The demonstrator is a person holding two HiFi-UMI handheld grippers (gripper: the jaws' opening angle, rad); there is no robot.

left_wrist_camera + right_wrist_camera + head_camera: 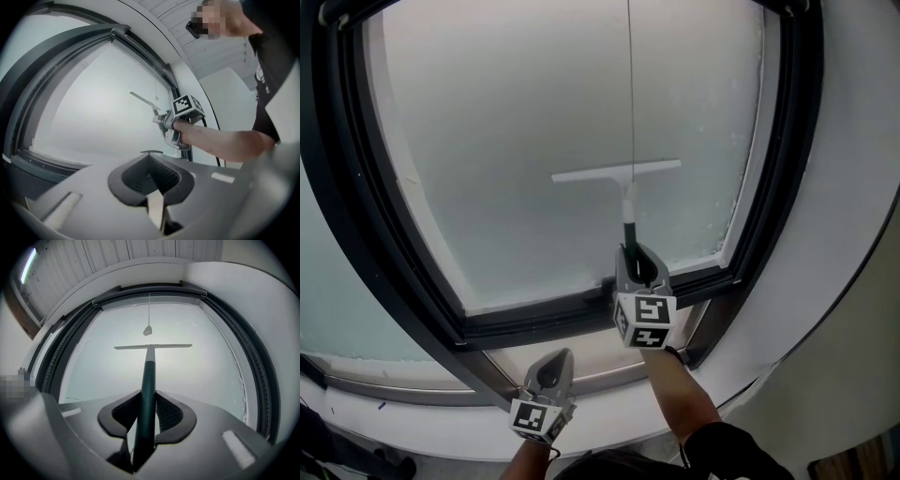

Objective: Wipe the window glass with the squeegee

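A squeegee (623,178) with a white blade and dark handle lies against the frosted window glass (534,141), its blade level across the pane's middle right. My right gripper (639,265) is shut on the squeegee handle (147,394), just above the lower frame. The blade (153,347) shows ahead in the right gripper view, under a hanging pull cord (147,330). My left gripper (551,367) hangs lower, below the sill, shut with nothing between its jaws. The left gripper view shows the right gripper (164,123) and the squeegee (143,99) from the side.
A dark window frame (581,309) borders the pane on all sides, with a white curved wall (844,187) to the right. A thin cord (630,84) hangs down in front of the glass. A second glass panel (337,309) lies at the left.
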